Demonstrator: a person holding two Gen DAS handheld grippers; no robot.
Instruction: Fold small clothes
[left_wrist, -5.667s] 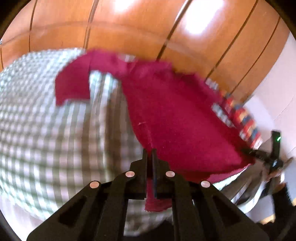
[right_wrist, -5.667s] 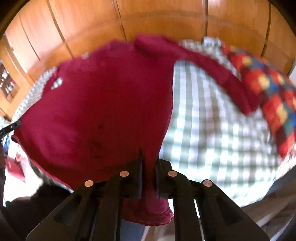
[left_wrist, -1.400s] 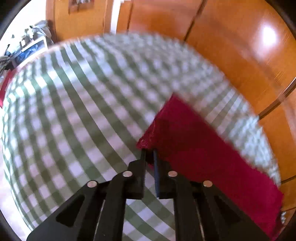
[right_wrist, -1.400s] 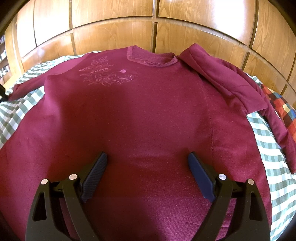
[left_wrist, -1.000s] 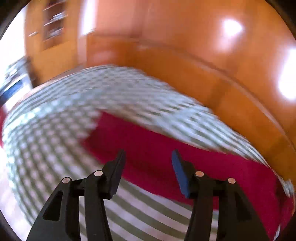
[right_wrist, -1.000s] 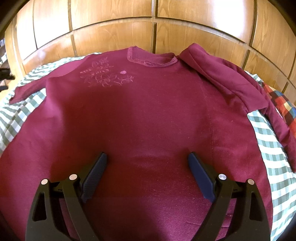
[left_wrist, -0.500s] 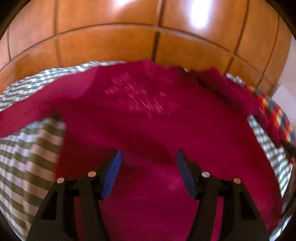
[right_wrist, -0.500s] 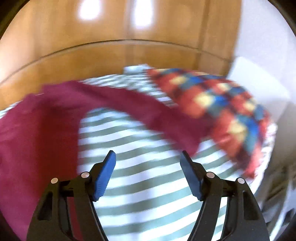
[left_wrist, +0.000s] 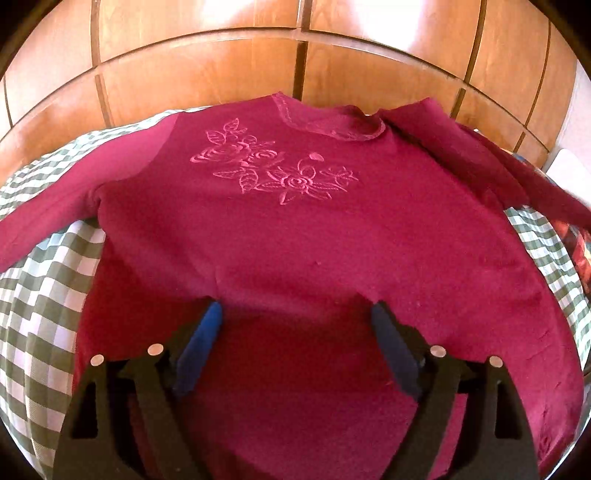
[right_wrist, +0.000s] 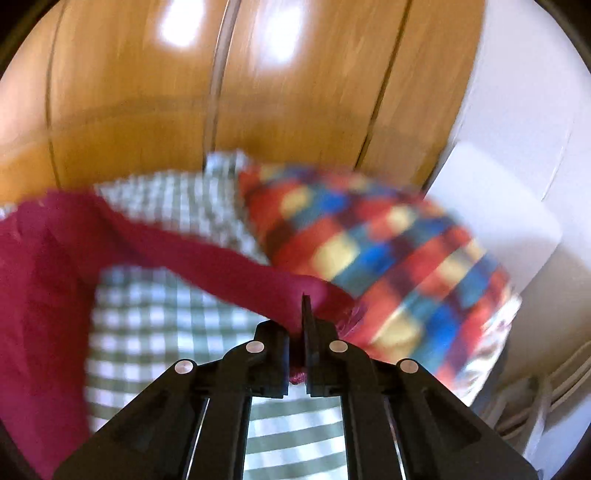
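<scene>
On the green-and-white checked bed cover (left_wrist: 44, 295), the dark red long-sleeved knit sweater (left_wrist: 314, 236) lies face up and nearly flat, its neckline toward the wooden wall panels (left_wrist: 207, 74) and its hem nearest the left tool (left_wrist: 295, 325). That tool hovers over the lower body, its blue-padded jaws opening with nothing pinched between them. Pink embroidered roses (left_wrist: 273, 166) mark the chest. Farther right, the right sleeve (right_wrist: 207, 258) runs diagonally toward the multicoloured checked pillow (right_wrist: 388, 266), where the right tool (right_wrist: 301, 321) is pressed together, pinching its cuff. The right hand is therefore better placed to carry the sleeve inward across the body.
</scene>
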